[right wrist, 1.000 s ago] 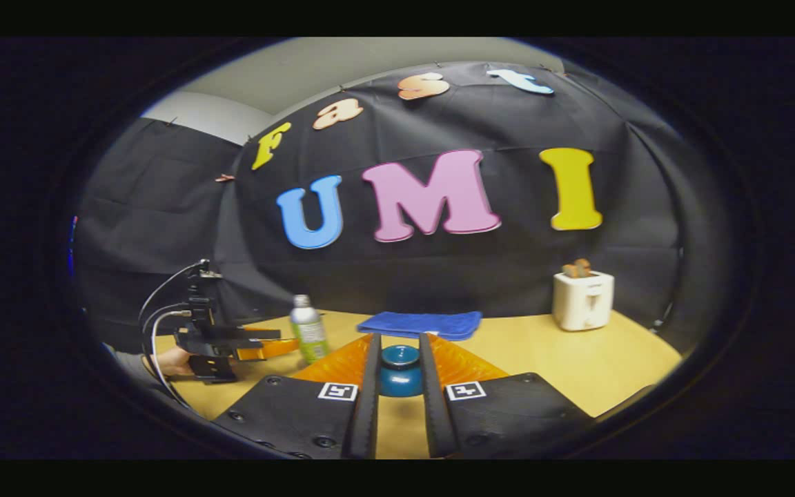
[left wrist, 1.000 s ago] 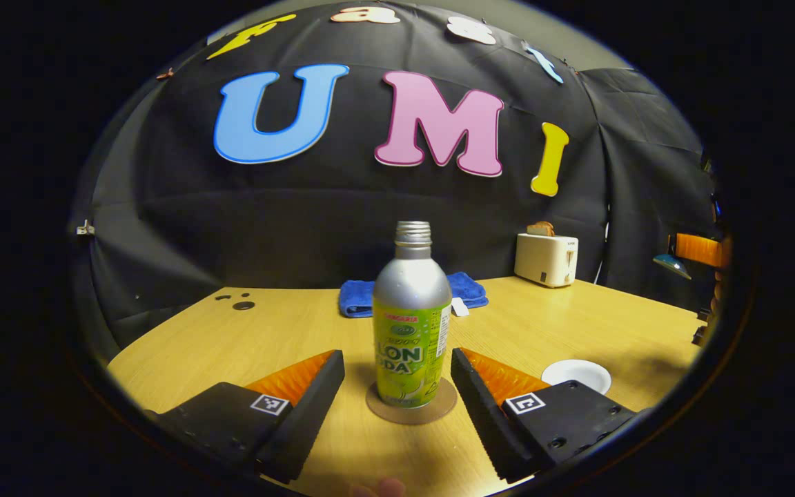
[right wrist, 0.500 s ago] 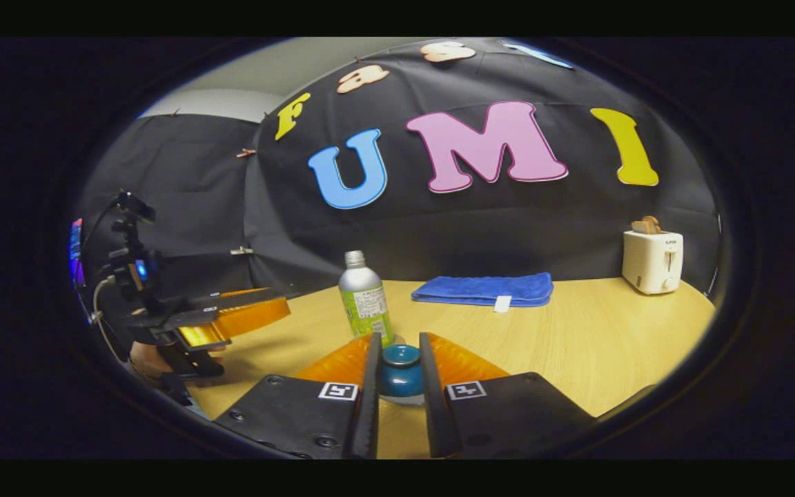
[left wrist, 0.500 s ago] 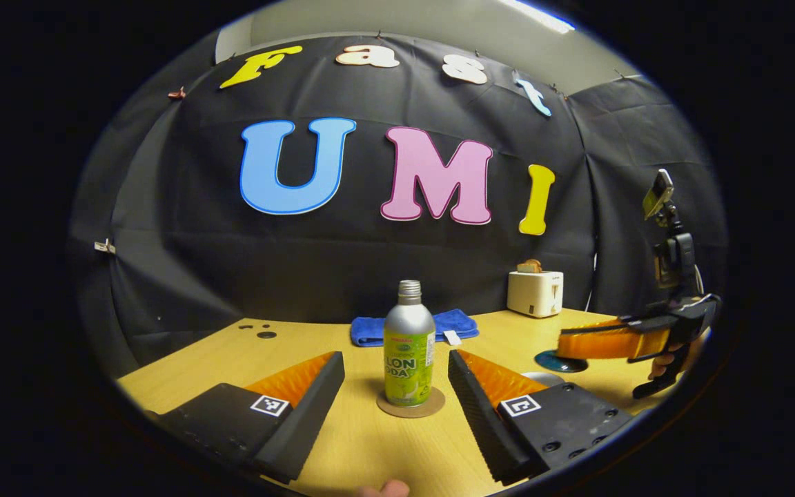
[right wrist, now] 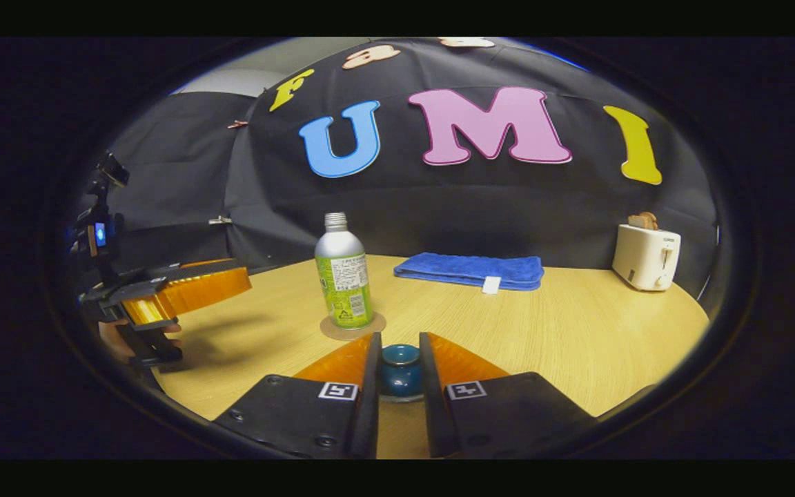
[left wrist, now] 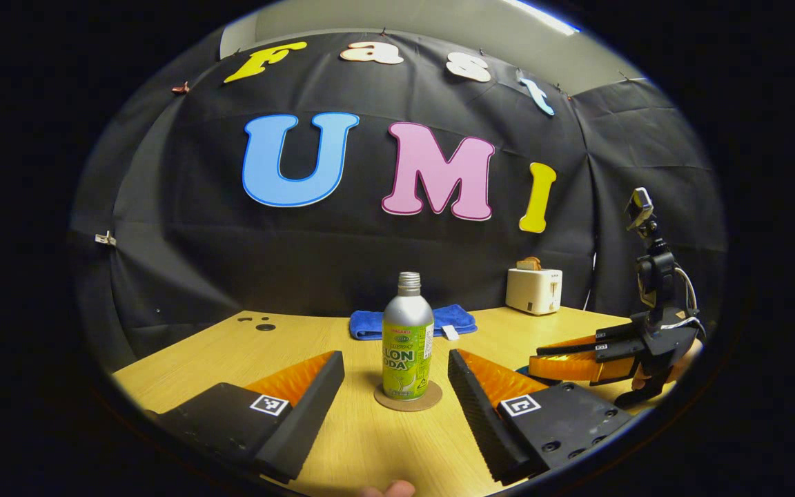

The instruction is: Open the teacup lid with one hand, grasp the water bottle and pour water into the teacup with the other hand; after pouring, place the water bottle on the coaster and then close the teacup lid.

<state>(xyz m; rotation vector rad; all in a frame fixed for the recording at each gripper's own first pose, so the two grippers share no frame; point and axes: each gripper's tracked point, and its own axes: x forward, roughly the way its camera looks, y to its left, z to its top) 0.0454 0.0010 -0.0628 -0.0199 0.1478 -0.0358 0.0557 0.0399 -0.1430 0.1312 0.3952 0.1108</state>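
1. Left gripper (left wrist: 396,376): my fingers stand wide apart and hold nothing. It hovers low over the wooden table (left wrist: 232,352); in the right gripper view it shows at far left (right wrist: 242,276), with my hand (right wrist: 121,338) on its handle.
2. Water bottle (left wrist: 408,338): a silver bottle with a green label, uncapped and upright. It stands just ahead of my left fingers, in line with the gap between them and touching neither.
3. Coaster (left wrist: 408,399): a round brown disc under the bottle.
4. Right gripper (right wrist: 397,359): my fingers are drawn narrow, pressing both sides of the blue knob of the teacup lid (right wrist: 399,369). In the left gripper view it shows to the right (left wrist: 542,359) of my left fingers.
5. Teacup: I cannot make it out below the lid.
6. Blue towel (right wrist: 470,269): folded flat, well beyond both grippers, behind the bottle.
7. Toaster (right wrist: 644,257): cream-coloured, far right at the table's back edge, with bread in its slot.
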